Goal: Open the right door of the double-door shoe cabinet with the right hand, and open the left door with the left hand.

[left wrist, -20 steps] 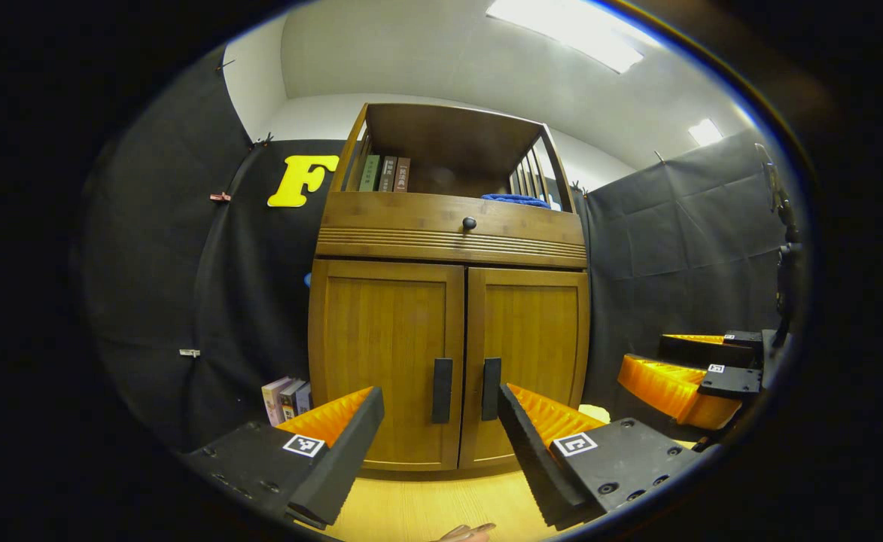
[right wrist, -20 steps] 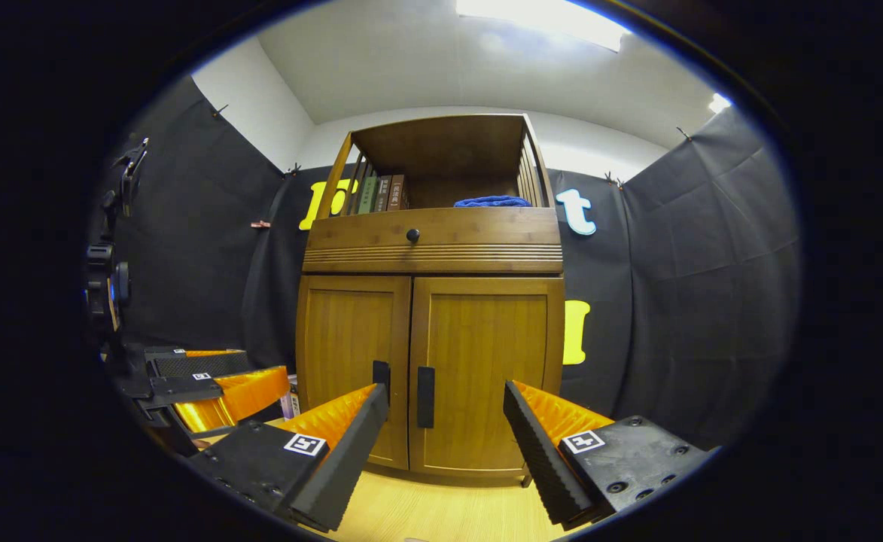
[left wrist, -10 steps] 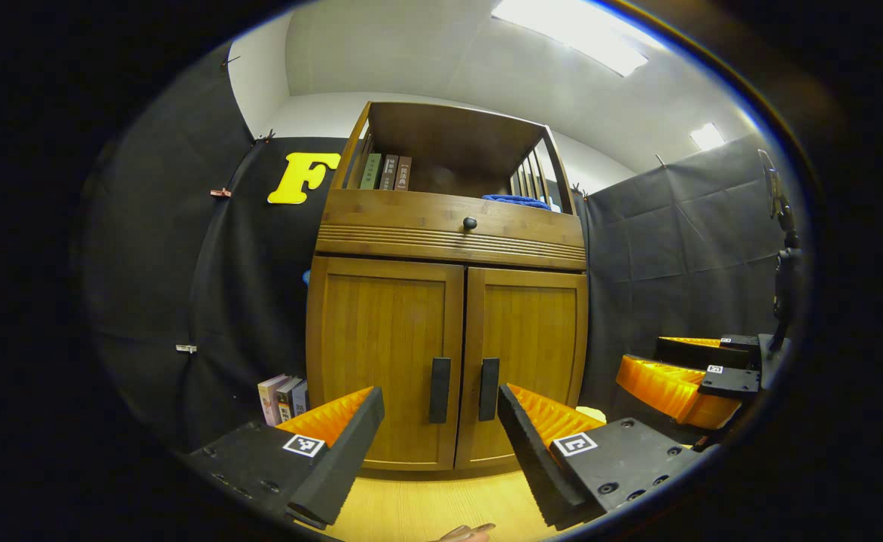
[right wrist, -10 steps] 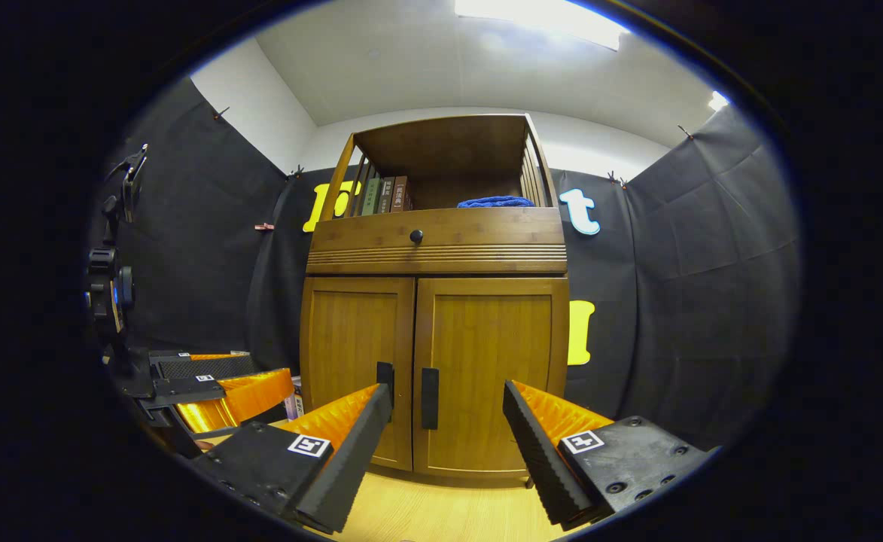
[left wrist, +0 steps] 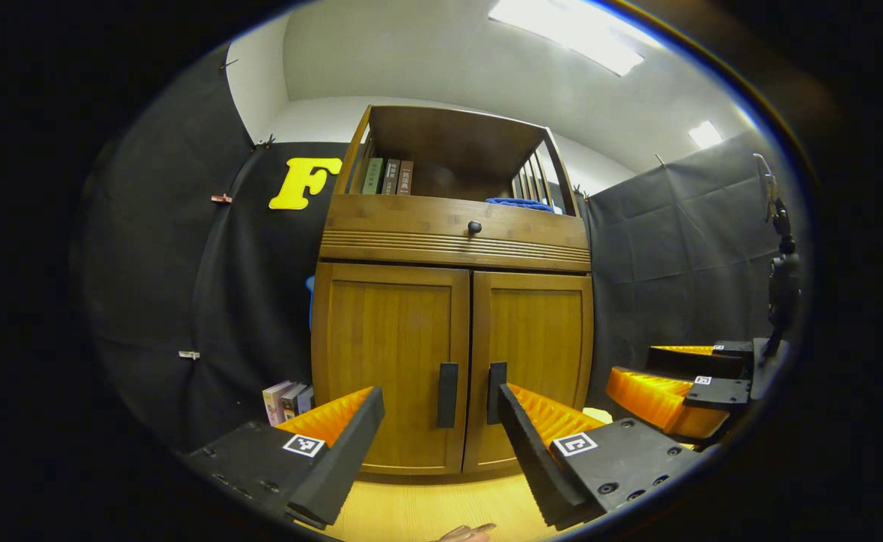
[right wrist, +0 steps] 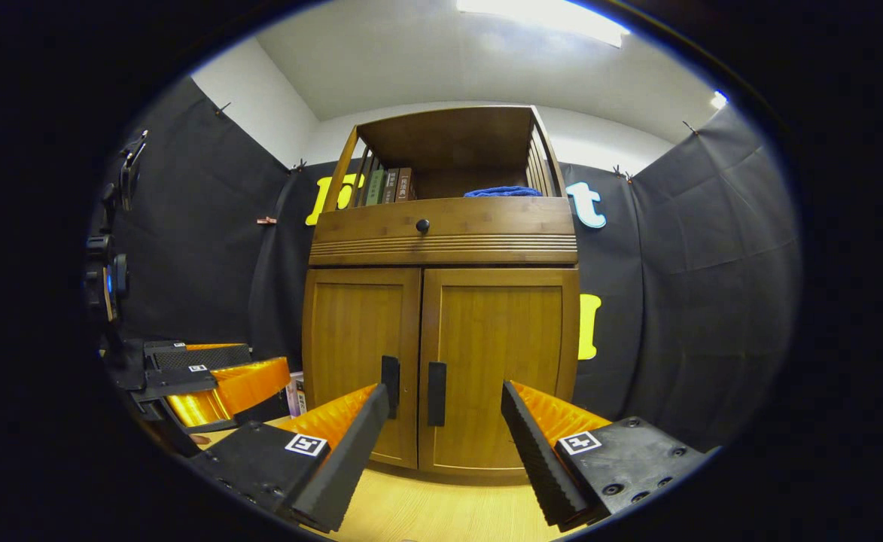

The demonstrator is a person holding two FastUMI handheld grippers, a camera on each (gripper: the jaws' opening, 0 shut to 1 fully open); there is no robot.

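Observation:
The wooden shoe cabinet (left wrist: 452, 241) stands ahead with both doors closed. In the left gripper view its left door (left wrist: 388, 354) and right door (left wrist: 543, 346) each carry a black upright handle, the left handle (left wrist: 448, 394) and the right handle (left wrist: 497, 382). My left gripper (left wrist: 439, 397) is open, a short way in front of the handles and touching nothing. In the right gripper view my right gripper (right wrist: 445, 393) is open too, in line with the right handle (right wrist: 436, 393) and short of the right door (right wrist: 497, 339). Each gripper also appears off to the side in the other's view, the right gripper (left wrist: 637, 365) and the left gripper (right wrist: 268, 360).
Above the doors is a drawer with a black knob (left wrist: 474, 226). The open top shelf holds upright books (left wrist: 388, 175) and a blue cloth (left wrist: 518, 202). More books (left wrist: 287, 399) stand on the floor left of the cabinet. Wooden floor (left wrist: 426, 512) lies in front.
The right gripper has drawn a little nearer to the cabinet, which looks larger in its view. In the left gripper view the right gripper sits lower. Both doors are closed as before.

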